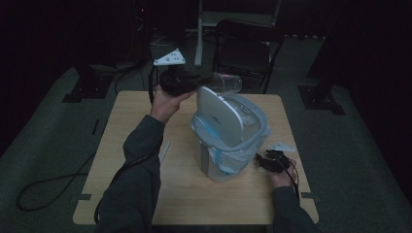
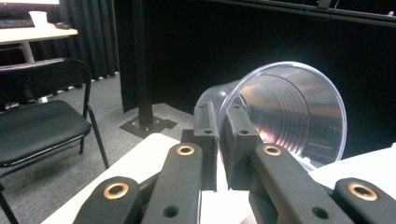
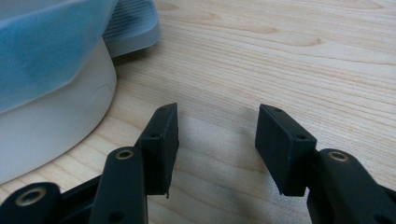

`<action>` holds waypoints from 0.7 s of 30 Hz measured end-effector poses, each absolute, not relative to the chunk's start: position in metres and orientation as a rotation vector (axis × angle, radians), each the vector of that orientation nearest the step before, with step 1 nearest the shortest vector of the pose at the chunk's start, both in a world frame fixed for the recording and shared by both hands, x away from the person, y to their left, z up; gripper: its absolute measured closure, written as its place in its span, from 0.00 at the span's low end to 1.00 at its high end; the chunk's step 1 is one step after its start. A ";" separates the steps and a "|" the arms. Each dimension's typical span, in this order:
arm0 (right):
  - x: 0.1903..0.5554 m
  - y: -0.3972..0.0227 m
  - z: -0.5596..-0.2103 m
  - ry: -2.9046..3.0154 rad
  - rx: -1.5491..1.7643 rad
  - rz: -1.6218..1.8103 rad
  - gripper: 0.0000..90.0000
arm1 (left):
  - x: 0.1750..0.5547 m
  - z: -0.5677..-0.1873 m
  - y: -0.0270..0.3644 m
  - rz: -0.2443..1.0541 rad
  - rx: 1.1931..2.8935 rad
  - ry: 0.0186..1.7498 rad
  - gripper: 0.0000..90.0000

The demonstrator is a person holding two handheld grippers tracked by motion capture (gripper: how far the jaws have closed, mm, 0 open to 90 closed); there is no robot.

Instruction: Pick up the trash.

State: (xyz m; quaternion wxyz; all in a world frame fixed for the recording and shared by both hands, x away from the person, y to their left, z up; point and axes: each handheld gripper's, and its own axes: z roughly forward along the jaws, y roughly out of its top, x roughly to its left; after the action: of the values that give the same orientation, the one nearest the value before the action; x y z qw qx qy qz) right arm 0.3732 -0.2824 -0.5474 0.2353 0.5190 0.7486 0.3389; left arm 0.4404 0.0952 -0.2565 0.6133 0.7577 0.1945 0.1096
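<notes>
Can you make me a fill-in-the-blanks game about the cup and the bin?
1. The left gripper is shut on a clear plastic ____.
2. The bin stands on a wooden ____.
3. The bin's lid is ____, not closed.
4. The right gripper holds ____ between its jaws.

Missing words: cup; table; open; nothing
</notes>
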 end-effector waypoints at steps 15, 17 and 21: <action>0.373 -0.282 -0.547 2.054 1.423 0.929 0.54 | 0.438 -0.255 0.092 0.211 1.746 0.416 0.95; 0.373 -0.282 -0.547 2.054 1.423 0.929 0.53 | 0.438 -0.255 0.092 0.205 1.744 0.413 0.94; 0.373 -0.282 -0.547 2.054 1.423 0.929 0.53 | 0.439 -0.254 0.092 0.185 1.741 0.400 0.92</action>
State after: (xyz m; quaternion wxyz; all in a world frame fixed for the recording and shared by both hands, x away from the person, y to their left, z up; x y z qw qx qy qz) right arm 0.3733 -0.2825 -0.5474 0.2357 0.5186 0.7488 0.3387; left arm 0.4386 0.0916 -0.2544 0.6233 0.7580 0.1743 0.0808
